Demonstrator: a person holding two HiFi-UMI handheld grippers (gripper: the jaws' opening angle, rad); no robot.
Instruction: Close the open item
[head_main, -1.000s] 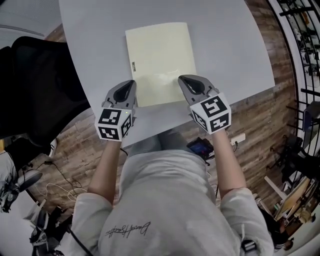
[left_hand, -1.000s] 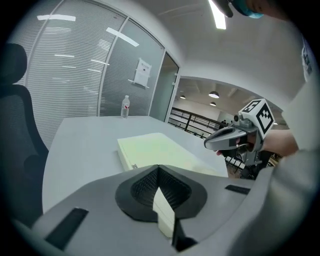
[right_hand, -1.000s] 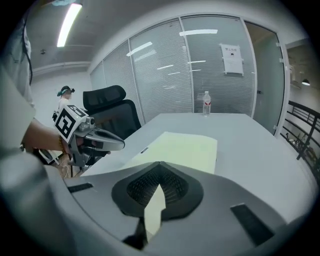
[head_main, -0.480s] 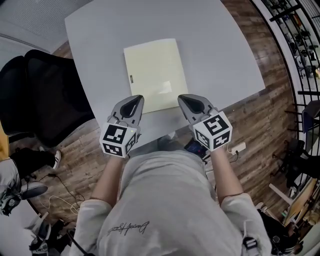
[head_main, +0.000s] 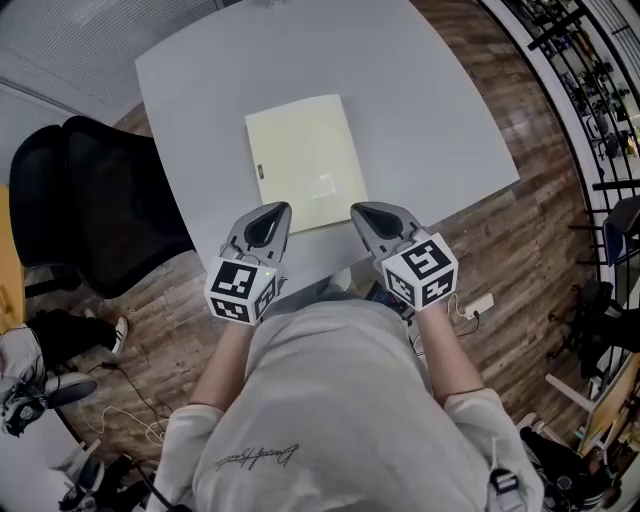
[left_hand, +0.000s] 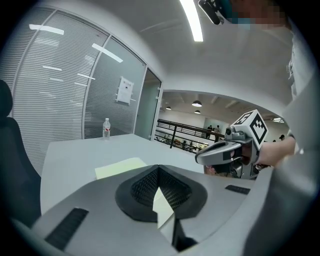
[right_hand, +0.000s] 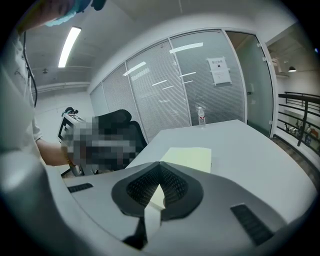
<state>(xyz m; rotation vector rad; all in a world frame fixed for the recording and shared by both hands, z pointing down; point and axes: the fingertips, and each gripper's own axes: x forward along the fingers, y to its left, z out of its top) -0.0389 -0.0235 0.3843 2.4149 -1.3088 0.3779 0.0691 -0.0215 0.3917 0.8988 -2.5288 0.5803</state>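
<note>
A pale yellow folder (head_main: 300, 160) lies flat and closed on the grey table (head_main: 430, 110). It also shows ahead of the jaws in the left gripper view, as the folder (left_hand: 120, 167), and in the right gripper view, as the folder (right_hand: 189, 158). My left gripper (head_main: 278, 209) hovers just short of the folder's near left corner, shut with nothing in it. My right gripper (head_main: 358, 209) sits by the near right corner, also shut and empty. The jaw tips meet in both gripper views (left_hand: 159, 167) (right_hand: 160, 166). The right gripper (left_hand: 199, 159) appears to the side in the left gripper view.
A black office chair (head_main: 100, 200) stands at the table's left. A water bottle (left_hand: 106, 128) (right_hand: 201, 117) stands at the far end of the table. Glass partitions with blinds lie beyond. Wood floor, cables and a railing surround the table.
Both grippers have drawn back from the folder's near edge toward the table's front edge. The folder stays flat and closed. The head view has shifted.
</note>
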